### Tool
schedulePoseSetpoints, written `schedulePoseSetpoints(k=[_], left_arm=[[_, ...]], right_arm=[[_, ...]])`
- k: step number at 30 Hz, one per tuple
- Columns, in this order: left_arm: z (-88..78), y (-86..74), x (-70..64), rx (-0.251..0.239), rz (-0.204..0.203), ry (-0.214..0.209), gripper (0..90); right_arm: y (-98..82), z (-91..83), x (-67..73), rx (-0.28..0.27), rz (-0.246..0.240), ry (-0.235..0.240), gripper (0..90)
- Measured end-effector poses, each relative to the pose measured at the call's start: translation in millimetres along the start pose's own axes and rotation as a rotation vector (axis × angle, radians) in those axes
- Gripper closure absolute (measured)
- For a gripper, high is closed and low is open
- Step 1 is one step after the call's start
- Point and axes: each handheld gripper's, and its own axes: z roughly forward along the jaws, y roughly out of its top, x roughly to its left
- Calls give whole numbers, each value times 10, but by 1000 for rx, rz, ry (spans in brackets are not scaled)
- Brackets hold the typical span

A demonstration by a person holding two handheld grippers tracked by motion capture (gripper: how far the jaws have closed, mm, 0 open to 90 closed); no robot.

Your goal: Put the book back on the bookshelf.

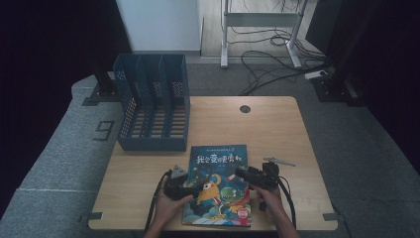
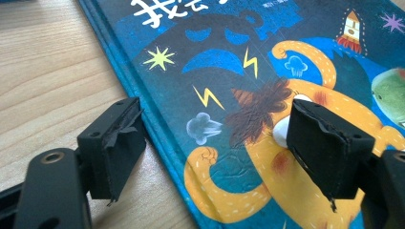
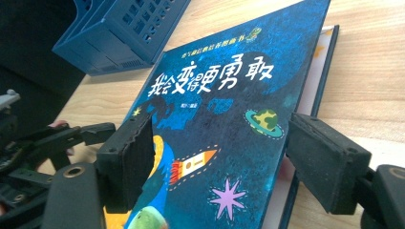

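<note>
1. A blue hardcover picture book (image 1: 218,184) with a cartoon monster and white Chinese title lies flat near the front edge of the light wooden table (image 1: 277,129).
2. The left gripper (image 1: 194,187) sits at the book's left edge, held in the person's left hand (image 1: 168,203). In the left gripper view its jaws stand apart, one over the bare wood beside the spine, the other over the cover; the pads do not press on the book.
3. The right gripper (image 1: 238,173) sits at the book's right edge, held in the right hand (image 1: 271,197). In the right gripper view its jaws stand apart, astride the raised right edge of the cover, not clamped.
4. A dark blue perforated plastic file rack (image 1: 151,104) with upright dividers stands at the far left of the table, well apart from the book.
</note>
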Motion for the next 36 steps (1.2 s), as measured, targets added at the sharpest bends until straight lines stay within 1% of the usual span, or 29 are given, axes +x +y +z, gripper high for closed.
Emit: schedulePoseSetpoints(k=[1,2,8,10,12,16,21,25,29,34,36], left_arm=[[0,0,1,0,-1,0,201],[0,0,1,-1,-1,0,201],[-2,-2,0,-2,-3,4,200],[-2,-2,0,-2,-2,3,200],[-2,-2,-1,0,0,5,200],[-3,-2,-5,2,1,9,199],[-3,-3,-2,0,-1,7,198],[-2,-4,-2,-3,-6,7,193],[-3,-4,-2,-2,-6,7,191],[-6,-4,1,1,-2,9,191],[-6,-4,5,0,-5,8,188]], right_arm=[[2,-3,-15,0,14,9,246],[4,-8,-35,2,39,25,249],[2,-11,-48,11,68,41,250],[-2,-2,-50,20,67,33,250],[-20,28,-44,33,47,7,239],[-26,37,-40,34,47,4,235],[-5,1,-42,26,64,37,238],[5,-17,-68,28,113,71,244],[0,-14,-93,38,147,82,254],[-5,-4,-98,46,138,77,259],[-4,-7,-101,50,142,84,260]])
